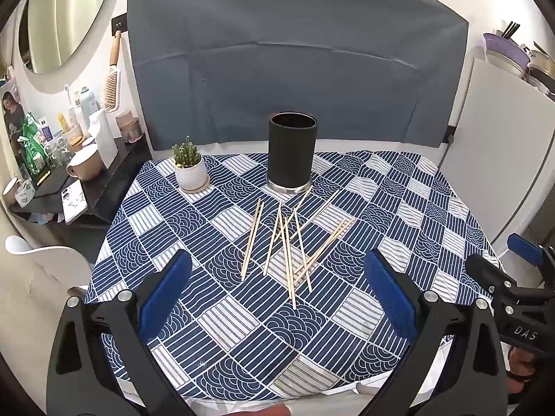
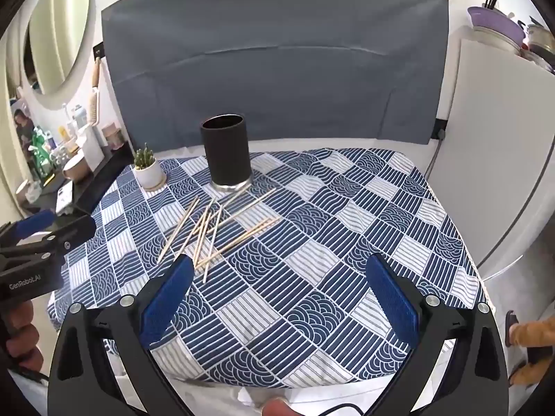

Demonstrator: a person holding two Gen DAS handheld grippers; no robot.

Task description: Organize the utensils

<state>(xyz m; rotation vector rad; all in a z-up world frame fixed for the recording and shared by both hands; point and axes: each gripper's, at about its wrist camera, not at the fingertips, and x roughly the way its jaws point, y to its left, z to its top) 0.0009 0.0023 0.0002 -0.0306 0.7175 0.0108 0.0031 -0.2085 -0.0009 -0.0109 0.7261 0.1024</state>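
Both claws, left claw [image 1: 277, 284] and right claw [image 2: 279, 286], released; crossed thin wooden chopsticks [image 1: 288, 242] risk scattering or toppling the tall black cylindrical holder [image 1: 292, 152] when gripped.

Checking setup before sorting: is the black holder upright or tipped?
Upright: the black holder stands on its metal base, open mouth up, behind the loose chopsticks.

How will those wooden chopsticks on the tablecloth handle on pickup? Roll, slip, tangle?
The wooden chopsticks look thin and stiff, probably very light. They lie crossed in a loose pile, so lifting one likely drags its neighbours. The soft patterned tablecloth probably limits rolling, though the wide-open left gripper must close nearly fully.
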